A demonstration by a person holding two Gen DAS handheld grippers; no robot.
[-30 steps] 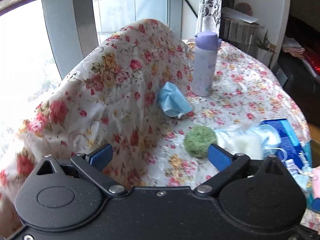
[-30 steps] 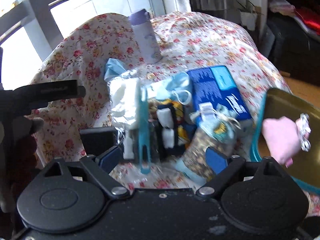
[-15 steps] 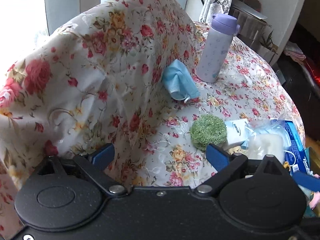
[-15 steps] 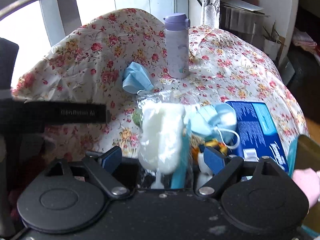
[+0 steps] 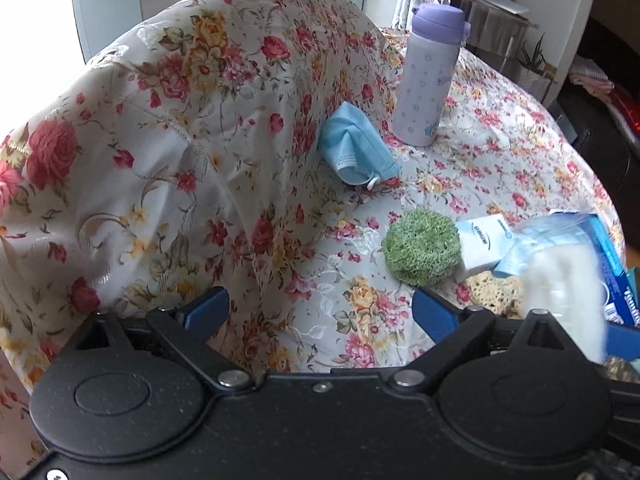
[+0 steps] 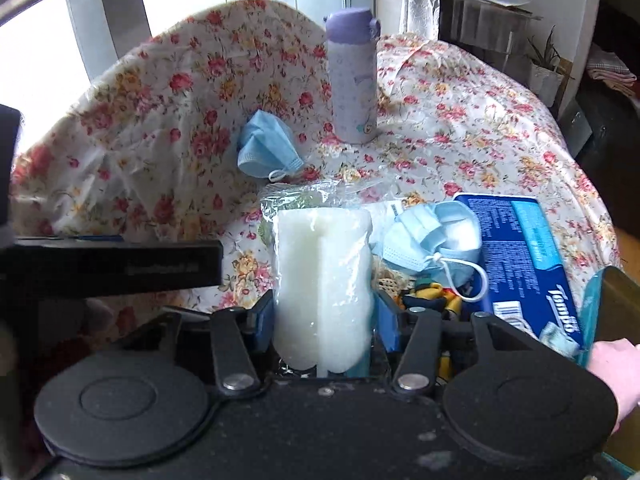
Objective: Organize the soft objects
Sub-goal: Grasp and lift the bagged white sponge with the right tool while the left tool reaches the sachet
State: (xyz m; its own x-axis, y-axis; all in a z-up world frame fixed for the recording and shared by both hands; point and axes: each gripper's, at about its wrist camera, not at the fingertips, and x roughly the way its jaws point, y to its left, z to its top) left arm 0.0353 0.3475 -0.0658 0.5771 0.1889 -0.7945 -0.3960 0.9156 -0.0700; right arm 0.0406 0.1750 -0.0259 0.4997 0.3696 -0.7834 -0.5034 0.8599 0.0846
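A white foam pack in clear wrap stands upright between my right gripper's blue pads. The jaws are closing and both pads touch its sides. In the left wrist view the same pack shows blurred at the right edge. My left gripper hangs open over the floral cloth with nothing between its fingers. A green scrubber lies just ahead of its right fingertip. A crumpled blue face mask rests farther back, and another mask lies right of the pack.
A lilac bottle stands upright behind the masks. A blue tissue pack and a small white box lie to the right. A teal-rimmed tray and a hand sit at the right edge. The cloth humps up high on the left.
My right gripper slid left to the white pack and its jaws closed in onto it. My left gripper sank closer to the cloth, staying open.
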